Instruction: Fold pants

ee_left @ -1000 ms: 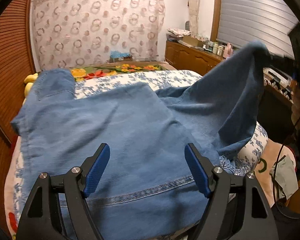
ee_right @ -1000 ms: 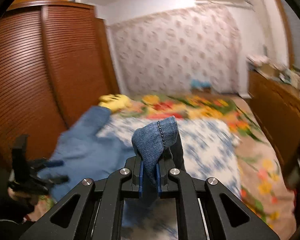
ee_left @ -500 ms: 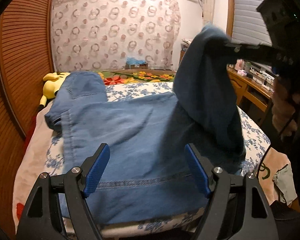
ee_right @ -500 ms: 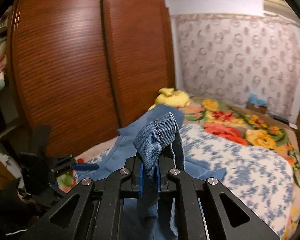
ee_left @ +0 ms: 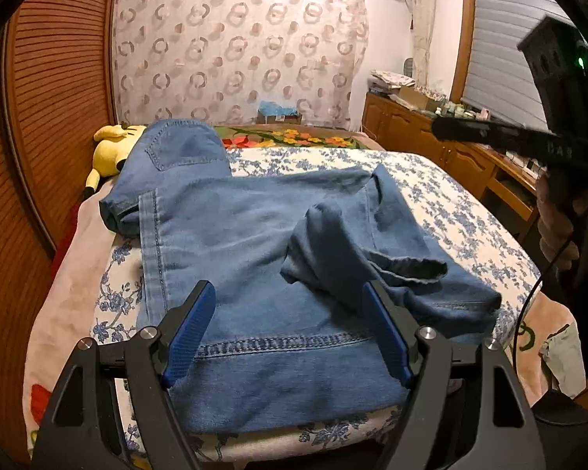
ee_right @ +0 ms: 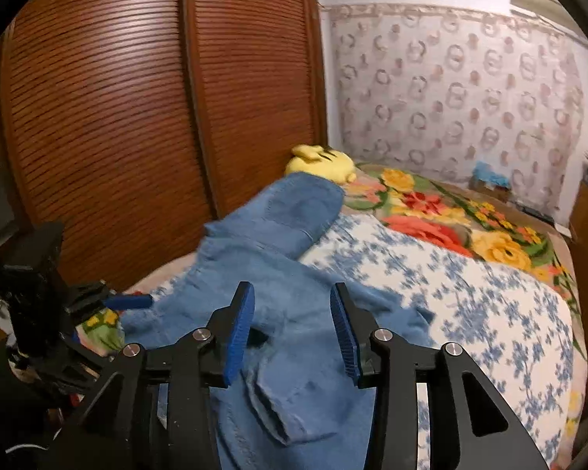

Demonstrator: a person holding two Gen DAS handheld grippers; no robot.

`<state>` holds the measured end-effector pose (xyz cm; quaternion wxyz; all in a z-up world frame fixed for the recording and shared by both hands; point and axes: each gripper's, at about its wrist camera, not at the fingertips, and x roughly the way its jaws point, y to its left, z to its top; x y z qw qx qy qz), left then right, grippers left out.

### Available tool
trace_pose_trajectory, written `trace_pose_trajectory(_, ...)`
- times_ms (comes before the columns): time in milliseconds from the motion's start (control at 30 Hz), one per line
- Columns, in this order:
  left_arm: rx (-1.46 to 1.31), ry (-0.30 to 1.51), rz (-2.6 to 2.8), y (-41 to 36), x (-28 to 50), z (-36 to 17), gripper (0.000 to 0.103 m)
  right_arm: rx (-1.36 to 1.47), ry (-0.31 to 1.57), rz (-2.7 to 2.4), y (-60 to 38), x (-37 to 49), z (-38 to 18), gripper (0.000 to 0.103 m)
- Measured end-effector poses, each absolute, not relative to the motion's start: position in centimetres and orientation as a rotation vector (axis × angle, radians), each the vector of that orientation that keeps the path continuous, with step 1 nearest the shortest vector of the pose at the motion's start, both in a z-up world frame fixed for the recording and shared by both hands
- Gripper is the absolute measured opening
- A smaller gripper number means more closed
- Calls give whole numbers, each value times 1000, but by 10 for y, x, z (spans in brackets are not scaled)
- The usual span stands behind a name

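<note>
Blue denim pants (ee_left: 235, 235) lie spread across the bed (ee_left: 450, 211), waistband end towards the yellow toy. One leg (ee_left: 333, 250) lies crumpled on top of the rest, hem loose. My left gripper (ee_left: 288, 305) hovers open over the near hem, nothing between its pads. In the right wrist view my right gripper (ee_right: 292, 313) is above the pants (ee_right: 262, 266); its jaws are opening and the dropped leg (ee_right: 294, 399) lies beneath them, clear of the pads. The right gripper (ee_left: 490, 133) also shows at the upper right of the left wrist view, and the left gripper (ee_right: 129, 301) at the left of the right wrist view.
A yellow plush toy (ee_left: 113, 149) rests at the far left of the bed by the slatted wooden wardrobe (ee_right: 137, 117). A flowered blanket (ee_right: 450, 219) covers the far end. A wooden dresser (ee_left: 411, 129) with clutter runs along the right. A hand (ee_left: 560, 215) holds the right gripper.
The right gripper's jaws have parted and released the pant leg, which has dropped from the air onto the spread pants. The right gripper swung left towards the wardrobe. The left gripper's view shifted sideways.
</note>
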<state>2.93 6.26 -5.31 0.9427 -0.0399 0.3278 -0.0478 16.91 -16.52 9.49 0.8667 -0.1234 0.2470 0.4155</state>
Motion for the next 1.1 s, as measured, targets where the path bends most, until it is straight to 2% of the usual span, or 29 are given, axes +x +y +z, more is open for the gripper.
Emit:
trace_pose_trajectory(67,-88,679,-102,64,36,-56,78,-264,547,842,-168,170,86,48)
trace_pose_trajectory(300,-88,686,-138,58,64,-52,78,-251,668,773,-168,179,60,48)
trace_pose_trajectory(533,-68,692,-210,40,102,-46,77,-219,688,730,-177,176,56,48)
trace_pose_trajectory(600,-55,714,-217,35,116,-47,48,-215,686,723,-178,174,59,48)
trace_pose_trajectory(733,-65,765,-251,35,132,-54,43,-207,686,725,-178,172,58,48)
trace_pose_trajectory(900,-50,779,-247,38,123,-60,19,-196,699,745,-171,178,46,48)
trace_pose_trajectory(1000,-57,731,-231,43,106,-52,13,-181,709,759,-168,183,39,48)
trace_pose_trajectory(1100,-83,685,-214,51,83,-45,11,-183,719,781,-165,183,35,48)
